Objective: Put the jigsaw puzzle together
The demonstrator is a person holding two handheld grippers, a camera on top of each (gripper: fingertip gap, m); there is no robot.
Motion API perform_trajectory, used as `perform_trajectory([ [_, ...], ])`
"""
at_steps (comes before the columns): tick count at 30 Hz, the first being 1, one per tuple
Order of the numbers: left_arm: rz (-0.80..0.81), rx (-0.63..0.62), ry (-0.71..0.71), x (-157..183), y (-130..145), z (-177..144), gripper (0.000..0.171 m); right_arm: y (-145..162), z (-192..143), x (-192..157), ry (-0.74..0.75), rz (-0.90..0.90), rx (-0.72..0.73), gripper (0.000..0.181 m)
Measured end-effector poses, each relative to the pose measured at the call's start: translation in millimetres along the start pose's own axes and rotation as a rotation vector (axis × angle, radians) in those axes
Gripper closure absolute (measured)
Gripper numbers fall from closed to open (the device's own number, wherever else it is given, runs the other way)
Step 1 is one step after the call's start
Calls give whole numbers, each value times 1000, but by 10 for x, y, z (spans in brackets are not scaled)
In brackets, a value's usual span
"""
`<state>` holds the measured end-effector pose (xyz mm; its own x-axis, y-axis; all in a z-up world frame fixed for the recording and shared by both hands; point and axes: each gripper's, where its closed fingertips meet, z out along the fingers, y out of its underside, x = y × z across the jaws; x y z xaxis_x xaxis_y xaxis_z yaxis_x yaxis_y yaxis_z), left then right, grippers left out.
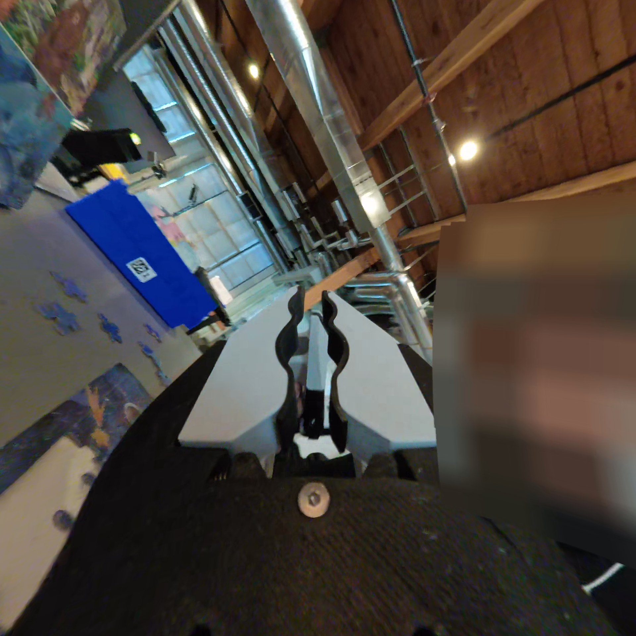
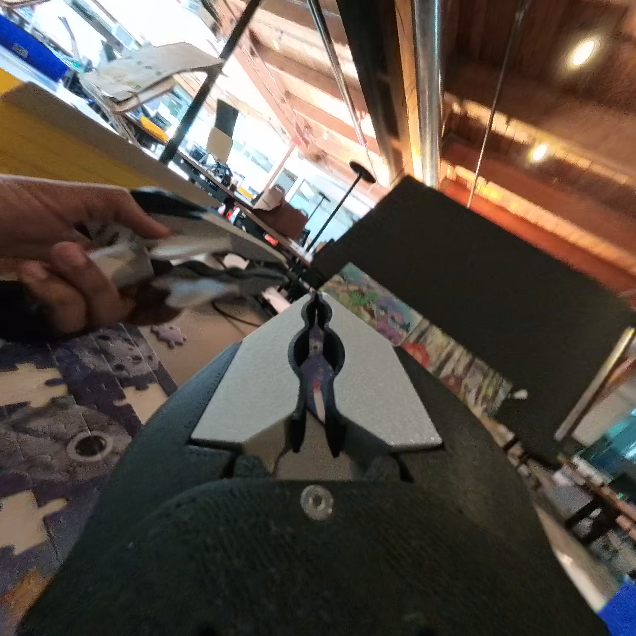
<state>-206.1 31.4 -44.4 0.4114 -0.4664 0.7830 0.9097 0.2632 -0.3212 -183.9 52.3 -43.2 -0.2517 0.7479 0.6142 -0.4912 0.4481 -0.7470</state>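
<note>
Both grippers tilt up toward the ceiling. The left gripper has its jaws nearly closed, with a narrow gap at the tips; something dark sits deep between them, too unclear to name. The right gripper has its jaws closed on a puzzle piece. Left of the right gripper, a hand holds the blurred left gripper above the part-built puzzle. Loose pieces lie on the table left of the left gripper, a blue bin beyond them.
</note>
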Motion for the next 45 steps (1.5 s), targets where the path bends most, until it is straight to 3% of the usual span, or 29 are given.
perform_trajectory([
  [1, 54, -16, -37, -2, -19, -22, 166, 99, -13, 68, -9, 45, -39, 181],
  [3, 183, -76, -144, -44, -25, -56, 164, 412, -35, 152, -63, 159, -164, 176],
  [6, 367, -168, -284, -117, 6, -76, 164, 957, -112, 94, -193, 396, -413, 131],
  [9, 450, -254, -396, -260, 79, -103, 164, 1242, -238, -83, -321, 497, -581, 120],
  [12, 415, -427, -553, -575, 262, -247, 163, 1196, -258, -164, -361, 470, -571, 124],
  [14, 367, -575, -636, -773, 450, -371, 153, 1157, -293, -294, -437, 442, -566, 127],
  [18, 438, -708, -722, -927, 607, -450, 148, 1112, -484, -658, -658, 338, -575, 111],
  [21, 495, -748, -764, -987, 619, -497, 147, 1178, -495, -712, -655, 264, -604, 112],
  [25, 490, -864, -767, -1062, 834, -520, 137, 1218, -484, -692, -639, 258, -623, 113],
  [29, 582, -982, -804, -1144, 982, -566, 137, 1276, -467, -624, -600, 253, -642, 116],
  [41, 599, -1041, -723, -1085, 1138, -513, 138, 1522, -418, -325, -418, 233, -739, 130],
  [45, 644, -983, -766, -1099, 993, -505, 138, 1422, -409, -394, -457, 323, -708, 128],
])
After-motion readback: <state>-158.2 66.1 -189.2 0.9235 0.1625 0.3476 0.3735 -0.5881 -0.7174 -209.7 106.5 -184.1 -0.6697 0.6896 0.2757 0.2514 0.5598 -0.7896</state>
